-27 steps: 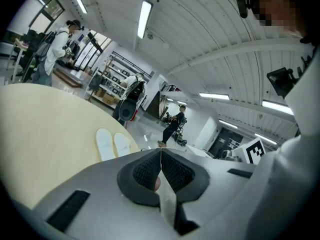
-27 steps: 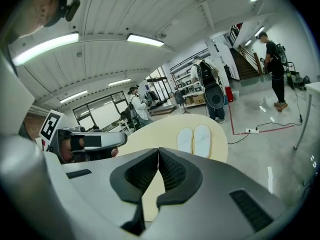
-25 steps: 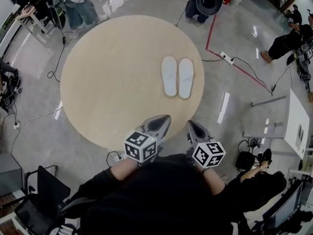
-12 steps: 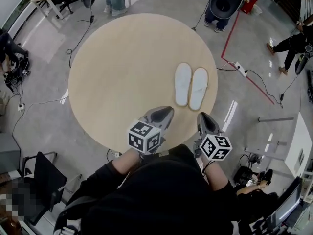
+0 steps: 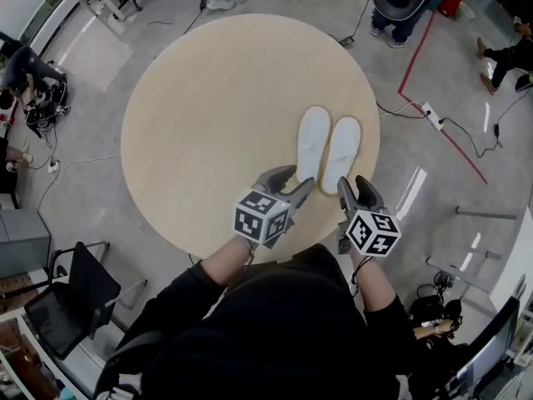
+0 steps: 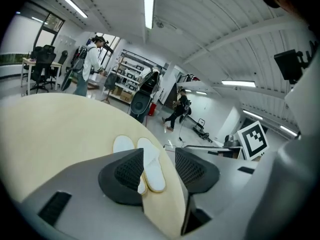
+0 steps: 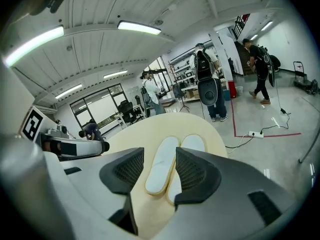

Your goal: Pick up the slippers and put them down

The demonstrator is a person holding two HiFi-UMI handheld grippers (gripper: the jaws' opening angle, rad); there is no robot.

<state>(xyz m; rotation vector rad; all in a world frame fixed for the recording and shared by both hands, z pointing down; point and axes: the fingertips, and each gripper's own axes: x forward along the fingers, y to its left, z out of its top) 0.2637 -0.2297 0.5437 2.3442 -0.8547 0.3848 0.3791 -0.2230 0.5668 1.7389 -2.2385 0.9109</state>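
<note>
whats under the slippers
The round beige table: the white slippers lie flat on it, side by side near its right edge. The patch directly beneath them is covered, so unseen.

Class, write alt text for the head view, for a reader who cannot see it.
A pair of white slippers lies side by side on a round beige table. Just short of their near ends, the left hand-held gripper and the right hand-held gripper, jaws just opened, hold nothing.
</note>
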